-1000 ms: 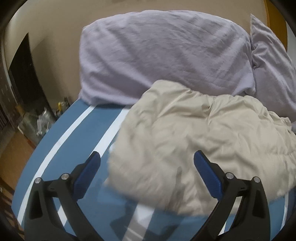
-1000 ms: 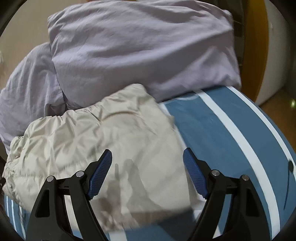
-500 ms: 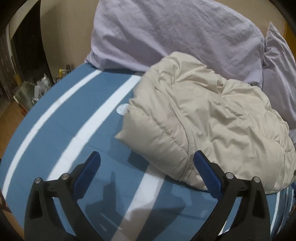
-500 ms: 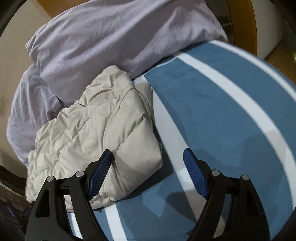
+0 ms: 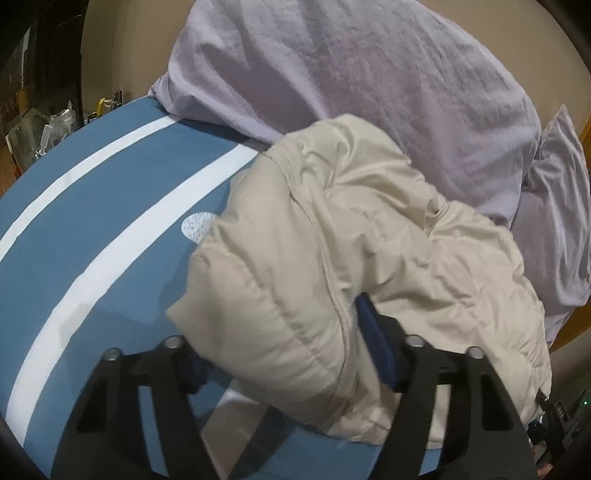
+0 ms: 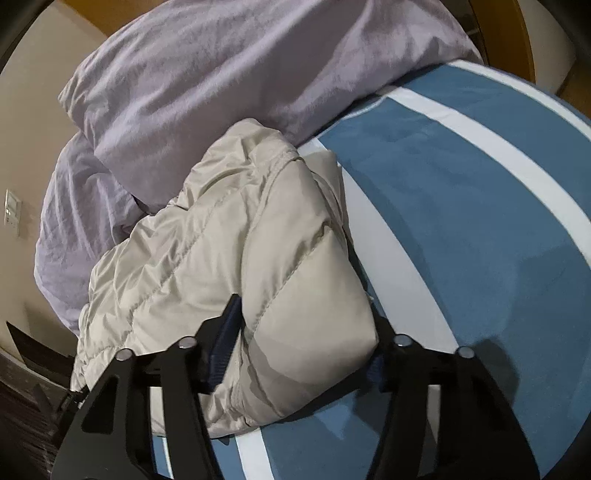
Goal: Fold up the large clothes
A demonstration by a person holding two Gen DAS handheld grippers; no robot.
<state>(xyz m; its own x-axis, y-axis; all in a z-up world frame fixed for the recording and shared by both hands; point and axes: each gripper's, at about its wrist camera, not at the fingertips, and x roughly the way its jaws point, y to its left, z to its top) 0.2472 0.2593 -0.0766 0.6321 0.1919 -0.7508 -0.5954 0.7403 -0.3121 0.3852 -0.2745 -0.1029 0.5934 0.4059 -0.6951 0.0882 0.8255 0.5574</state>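
A beige puffer jacket [image 5: 332, 240] lies folded in a bundle on the blue bed cover [image 5: 110, 229] with white stripes. My left gripper [image 5: 284, 356] has the bundle's near left end between its fingers. Its jaws are closing: the right pad [image 5: 376, 347] digs into a crease, and the left pad is hidden under the cloth. In the right wrist view the jacket [image 6: 221, 236] bulges between the fingers of my right gripper [image 6: 299, 356]. Those jaws are closing too. Its left pad [image 6: 225, 343] presses the quilted side, and the far pad is mostly covered.
Lavender pillows [image 5: 351, 74] are stacked against the wall just behind the jacket, also shown in the right wrist view [image 6: 221, 74]. Clutter [image 5: 48, 122] sits beside the bed at the left. A wooden frame [image 6: 502, 33] stands past the bed's far right edge.
Both grippers have dropped and come forward onto the jacket. Their jaws stood wide and apart from it before; now they are narrowed around its near folded end.
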